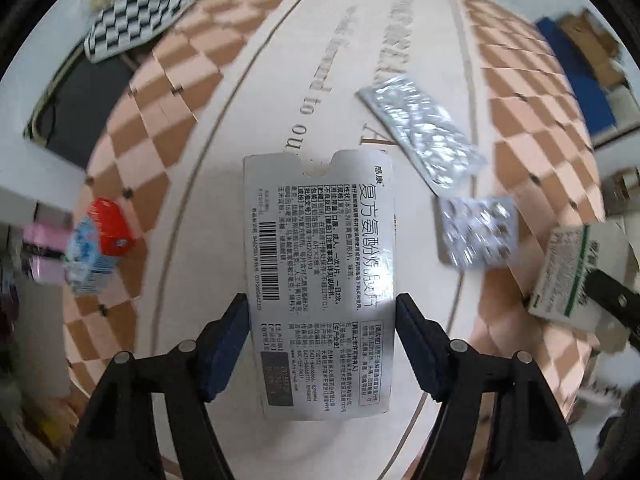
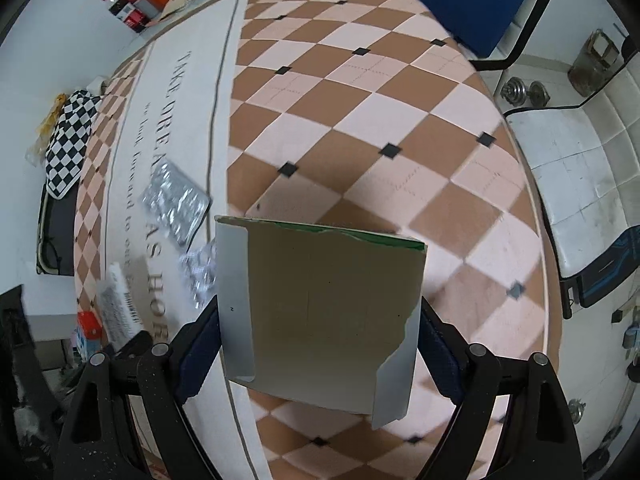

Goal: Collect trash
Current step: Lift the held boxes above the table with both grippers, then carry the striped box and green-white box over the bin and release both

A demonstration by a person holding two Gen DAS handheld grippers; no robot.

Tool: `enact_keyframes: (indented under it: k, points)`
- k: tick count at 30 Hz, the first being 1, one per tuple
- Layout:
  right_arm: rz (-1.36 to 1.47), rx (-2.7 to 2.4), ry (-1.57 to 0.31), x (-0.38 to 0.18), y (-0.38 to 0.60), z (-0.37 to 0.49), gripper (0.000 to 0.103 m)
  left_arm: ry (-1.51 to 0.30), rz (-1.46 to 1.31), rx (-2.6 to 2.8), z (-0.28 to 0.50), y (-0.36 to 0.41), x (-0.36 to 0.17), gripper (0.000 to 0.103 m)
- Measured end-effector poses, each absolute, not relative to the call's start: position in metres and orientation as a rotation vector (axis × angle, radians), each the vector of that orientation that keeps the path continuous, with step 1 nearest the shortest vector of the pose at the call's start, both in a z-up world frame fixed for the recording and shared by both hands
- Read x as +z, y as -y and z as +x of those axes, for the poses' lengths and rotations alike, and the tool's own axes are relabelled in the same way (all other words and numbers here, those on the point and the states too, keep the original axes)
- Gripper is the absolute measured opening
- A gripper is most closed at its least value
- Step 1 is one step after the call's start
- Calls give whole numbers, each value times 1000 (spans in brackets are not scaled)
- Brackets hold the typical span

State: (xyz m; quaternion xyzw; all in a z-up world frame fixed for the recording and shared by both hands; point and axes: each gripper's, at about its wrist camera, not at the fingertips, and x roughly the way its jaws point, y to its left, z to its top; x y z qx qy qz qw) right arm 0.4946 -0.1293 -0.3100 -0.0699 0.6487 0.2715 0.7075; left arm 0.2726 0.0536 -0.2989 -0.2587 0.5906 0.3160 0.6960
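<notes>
While the checkered table mat [image 2: 360, 128] spreads below, I hold a torn green-edged carton [image 2: 328, 312] clamped in my right gripper [image 2: 320, 344] and a flattened medicine box [image 1: 320, 264] pinched in my left gripper [image 1: 322, 340], both lifted clear of it. Two foil blister packs [image 1: 420, 132] lie loose on the mat, so I judge this mid-collection: next I need a bin, which I cannot see.

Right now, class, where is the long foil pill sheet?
The long foil pill sheet lies on the mat's pale middle band, ahead and right of the white medicine box in the left gripper, beyond the smaller sheet.
</notes>
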Motion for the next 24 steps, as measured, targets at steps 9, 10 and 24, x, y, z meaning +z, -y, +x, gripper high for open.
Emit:
enact_keyframes:
  k: [9, 10, 24]
  points:
    - [-95, 616, -1335, -271, 183, 375, 89, -1192, -468, 529, 167, -32, -242, 70]
    - [-74, 616, -1327, -267, 193, 356, 89, -1184, -454, 501, 152, -25, -238, 70]
    - [66, 600, -1472, -301, 321, 111, 89, -1321, -465, 282, -10, 52, -277, 70]
